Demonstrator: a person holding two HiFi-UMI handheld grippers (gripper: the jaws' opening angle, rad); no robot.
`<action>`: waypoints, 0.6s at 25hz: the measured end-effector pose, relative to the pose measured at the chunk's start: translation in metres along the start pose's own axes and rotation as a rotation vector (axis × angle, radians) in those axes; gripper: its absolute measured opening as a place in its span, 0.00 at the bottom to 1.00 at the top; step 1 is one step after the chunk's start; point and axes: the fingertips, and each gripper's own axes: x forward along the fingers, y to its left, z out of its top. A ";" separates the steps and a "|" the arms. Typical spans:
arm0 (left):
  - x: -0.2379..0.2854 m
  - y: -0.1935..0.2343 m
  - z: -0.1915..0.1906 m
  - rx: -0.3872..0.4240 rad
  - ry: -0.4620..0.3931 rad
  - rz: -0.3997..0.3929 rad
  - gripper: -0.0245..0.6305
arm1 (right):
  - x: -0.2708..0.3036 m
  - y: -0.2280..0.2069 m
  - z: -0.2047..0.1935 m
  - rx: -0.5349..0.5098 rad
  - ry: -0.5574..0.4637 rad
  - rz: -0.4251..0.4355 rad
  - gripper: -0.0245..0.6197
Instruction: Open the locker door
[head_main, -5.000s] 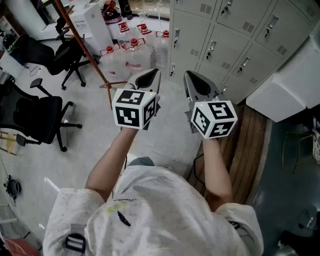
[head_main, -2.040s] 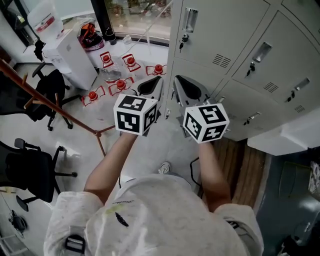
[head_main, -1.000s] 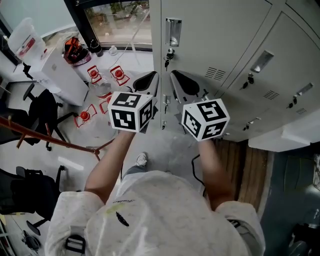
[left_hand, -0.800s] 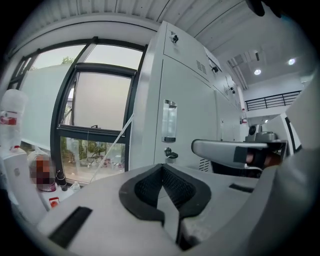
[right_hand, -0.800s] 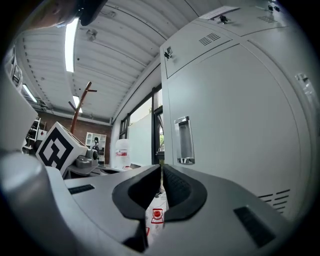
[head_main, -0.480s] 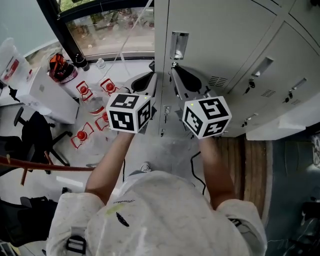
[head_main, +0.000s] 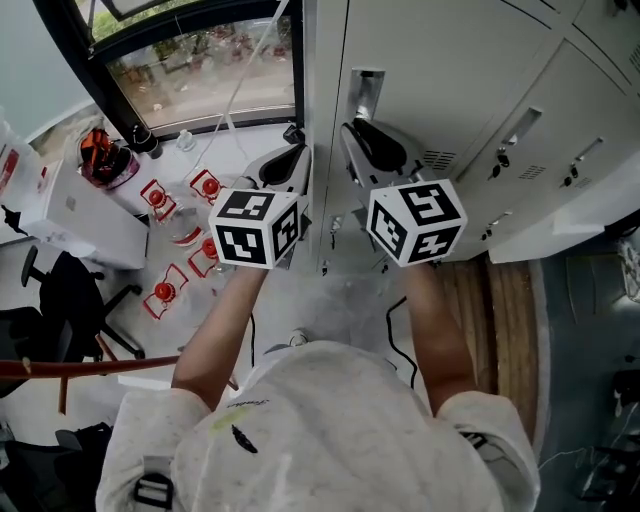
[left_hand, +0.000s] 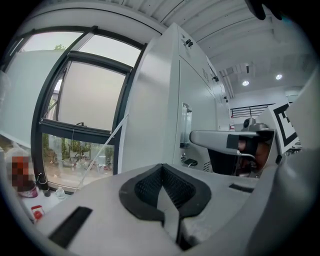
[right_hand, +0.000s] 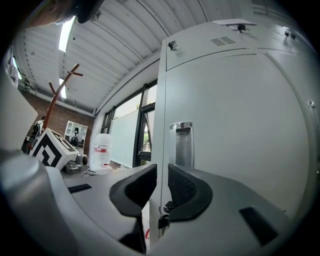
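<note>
Now lines up the right tongs (right_hand: 161, 173), just opening to a narrow gap with nothing pinched, on the left edge of the locker door (right_hand: 227, 125), which is still shut ahead, beneath its recessed handle (right_hand: 181, 145); holds the left tongs (left_hand: 163, 176) closed and empty beside the locker; risks snagging the key (right_hand: 162, 220) or slipping off the thin edge if closed too shallow; shows nothing of the locker's contents; leaves red-capped bottles (head_main: 165, 291) on the floor, possibly holding water.

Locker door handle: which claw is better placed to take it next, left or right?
Right, I'd say. The right claw points at the handle; its jaws have just been opening, nothing between them. The left claw is shut, off toward the window.
</note>
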 end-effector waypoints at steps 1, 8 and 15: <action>-0.001 0.003 0.000 0.000 0.001 -0.004 0.05 | 0.001 -0.001 0.001 0.000 -0.003 -0.014 0.11; 0.002 0.018 0.001 0.007 0.010 -0.043 0.05 | 0.011 -0.008 0.006 0.003 -0.015 -0.089 0.17; 0.012 0.021 0.001 0.021 0.018 -0.104 0.05 | 0.021 -0.009 0.003 0.013 -0.011 -0.115 0.24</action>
